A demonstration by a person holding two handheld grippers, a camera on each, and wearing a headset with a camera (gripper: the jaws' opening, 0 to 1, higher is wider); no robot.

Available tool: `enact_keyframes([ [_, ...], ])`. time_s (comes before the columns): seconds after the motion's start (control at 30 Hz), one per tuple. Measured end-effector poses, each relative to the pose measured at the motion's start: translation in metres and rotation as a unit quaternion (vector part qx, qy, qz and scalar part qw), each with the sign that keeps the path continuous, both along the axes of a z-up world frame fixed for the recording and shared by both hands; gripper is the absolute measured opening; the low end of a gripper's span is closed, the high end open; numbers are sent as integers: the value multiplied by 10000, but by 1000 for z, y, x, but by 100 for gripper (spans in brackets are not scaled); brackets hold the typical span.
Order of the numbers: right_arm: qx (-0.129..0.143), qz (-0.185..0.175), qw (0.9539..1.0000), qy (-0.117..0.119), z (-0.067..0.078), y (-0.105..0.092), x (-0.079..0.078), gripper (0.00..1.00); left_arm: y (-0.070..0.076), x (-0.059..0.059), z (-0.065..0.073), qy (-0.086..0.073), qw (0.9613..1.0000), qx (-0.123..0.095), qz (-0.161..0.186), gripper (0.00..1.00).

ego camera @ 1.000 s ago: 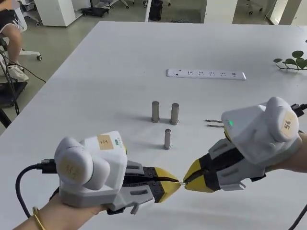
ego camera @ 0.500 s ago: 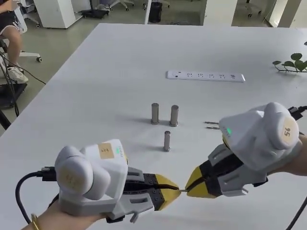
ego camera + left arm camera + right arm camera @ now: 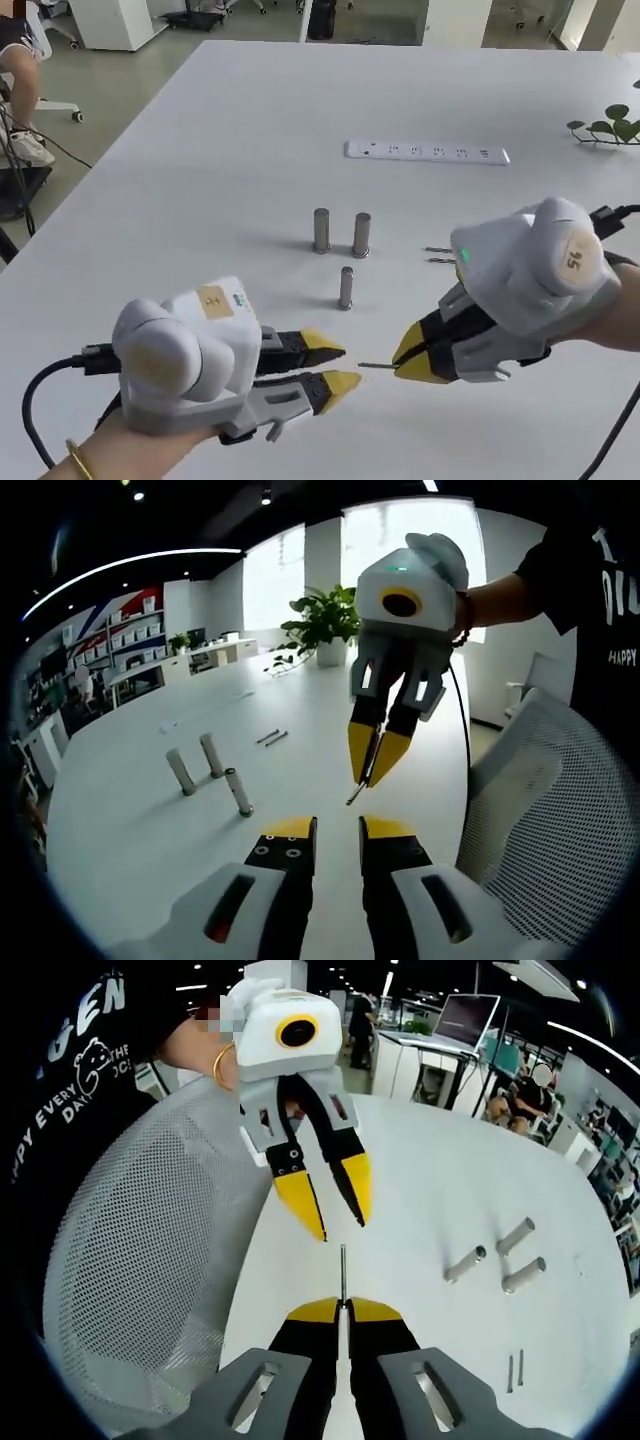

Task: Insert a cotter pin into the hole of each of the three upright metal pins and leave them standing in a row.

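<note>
"Where's the cotter pin [image 3: 375, 365]?"

"Clamped by one end in the right tool [image 3: 405, 362], its tip pointing at the left tool [image 3: 345, 364], whose jaws stand apart."

"Handling?"

"Thin, light, stiff, probably slippery. Grip it near the end. The metal pins [image 3: 346, 288] stand beyond on the table [image 3: 200, 150]."

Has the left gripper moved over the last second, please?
Yes. Against the near metal pin, the left gripper has drawn back leftward, and its jaws are now open.

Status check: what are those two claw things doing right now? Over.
Left gripper open, empty. Right gripper shut on cotter pin. Three metal pins upright, apart from both grippers. Two spare cotter pins lying beside them.
</note>
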State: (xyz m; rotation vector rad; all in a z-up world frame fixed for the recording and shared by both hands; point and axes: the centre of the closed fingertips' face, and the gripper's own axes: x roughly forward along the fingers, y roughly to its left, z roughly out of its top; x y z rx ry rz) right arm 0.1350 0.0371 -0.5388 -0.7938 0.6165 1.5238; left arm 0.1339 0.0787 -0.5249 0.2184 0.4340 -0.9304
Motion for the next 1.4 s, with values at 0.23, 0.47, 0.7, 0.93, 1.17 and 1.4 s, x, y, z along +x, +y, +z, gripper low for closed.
enact_keyframes([
  [0.23, -128, -703, 9974, 119, 0, 1, 16, 0, 9, 17, -4, -20, 9993, 8, 368, 20],
  [0.47, -225, -1287, 9912, 235, -5, 0, 35, 0, 16, 39, -10, -7, 9970, 64, 767, 20],
  [0.7, -273, -1620, 9862, 186, -5, -2, 51, 0, 17, 64, -9, 58, 9934, -118, 1140, 20],
  [0.93, -180, -1867, 9822, 124, -4, -2, 66, 0, 19, 83, -20, 36, 9909, 35, 1347, 19],
  [1.17, 26, -2041, 9789, 82, -1, 2, 79, 0, 17, 99, -37, 91, 9895, 231, 1421, 19],
  [1.4, 167, -2088, 9778, 42, -2, 6, 92, 0, 10, 111, -51, 166, 9889, 311, 1446, 19],
])
